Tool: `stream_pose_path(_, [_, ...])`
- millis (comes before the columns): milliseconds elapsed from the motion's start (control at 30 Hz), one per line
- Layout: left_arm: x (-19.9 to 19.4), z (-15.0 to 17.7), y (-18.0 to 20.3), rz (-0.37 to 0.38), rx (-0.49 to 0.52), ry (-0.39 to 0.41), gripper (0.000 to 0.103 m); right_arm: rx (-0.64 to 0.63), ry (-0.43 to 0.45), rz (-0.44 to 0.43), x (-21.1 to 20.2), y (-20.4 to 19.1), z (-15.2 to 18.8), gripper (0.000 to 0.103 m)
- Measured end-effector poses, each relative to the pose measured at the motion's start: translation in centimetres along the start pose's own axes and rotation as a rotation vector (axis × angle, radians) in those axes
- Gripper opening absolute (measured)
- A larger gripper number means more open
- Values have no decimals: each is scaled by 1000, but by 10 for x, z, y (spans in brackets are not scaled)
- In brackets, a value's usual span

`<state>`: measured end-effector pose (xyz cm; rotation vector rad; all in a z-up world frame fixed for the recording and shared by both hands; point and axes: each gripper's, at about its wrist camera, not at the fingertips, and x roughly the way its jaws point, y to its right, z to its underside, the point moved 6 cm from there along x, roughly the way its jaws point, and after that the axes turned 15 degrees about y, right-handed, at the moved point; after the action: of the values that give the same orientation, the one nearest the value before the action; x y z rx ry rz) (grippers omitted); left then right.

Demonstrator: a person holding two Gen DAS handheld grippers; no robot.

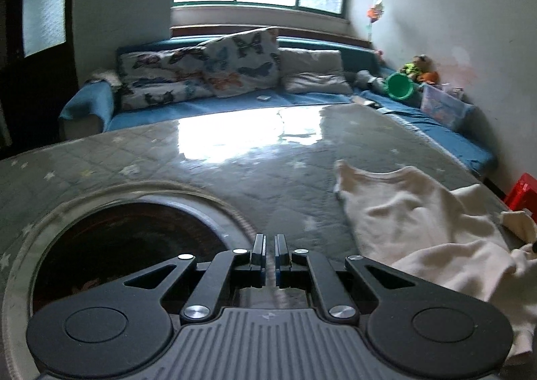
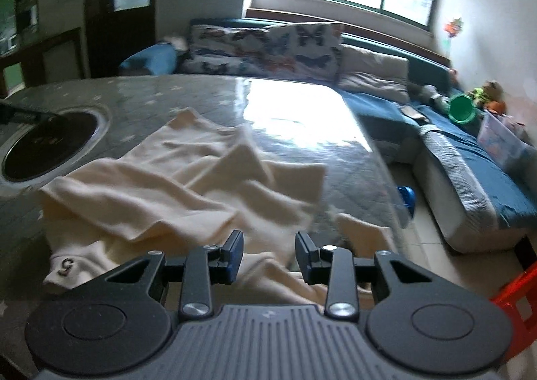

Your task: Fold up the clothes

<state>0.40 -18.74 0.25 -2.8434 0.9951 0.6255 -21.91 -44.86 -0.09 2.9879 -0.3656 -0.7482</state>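
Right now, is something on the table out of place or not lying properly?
Yes. The cream garment lies crumpled on the grey table cover, with loose folds, and one part sits at the table's right edge. It is not yet spread flat for folding.

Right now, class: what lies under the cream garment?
The cream garment lies crumpled on the grey star-patterned table cover, beside the round dark opening. Whatever its folds cover stays hidden.

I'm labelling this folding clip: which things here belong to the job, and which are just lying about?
Job: crumpled cream cotton garment; grey star-print quilted table cover; left claw; right claw.

Lying about: butterfly-print cushions; green plastic bowl; red plastic stool.
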Motion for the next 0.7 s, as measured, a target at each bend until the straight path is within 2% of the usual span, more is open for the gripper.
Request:
stream_pose_path(200, [-3,5,-17,-37,-1,-19,5,-34,-25,-51,2,-20,6,34])
stream_pose_path(467, [-19,5,-13,-1,26,-1,5,-36,-35,-60,3,-23,9,34])
stream_pose_path(633, [-24,5,-5,45,17,4,5,-41,-35,-63,1,-24,10,35])
stream_pose_path(700, [-29,5,5,108,11,10,6,-38,-38,-61,2,-24,12,35])
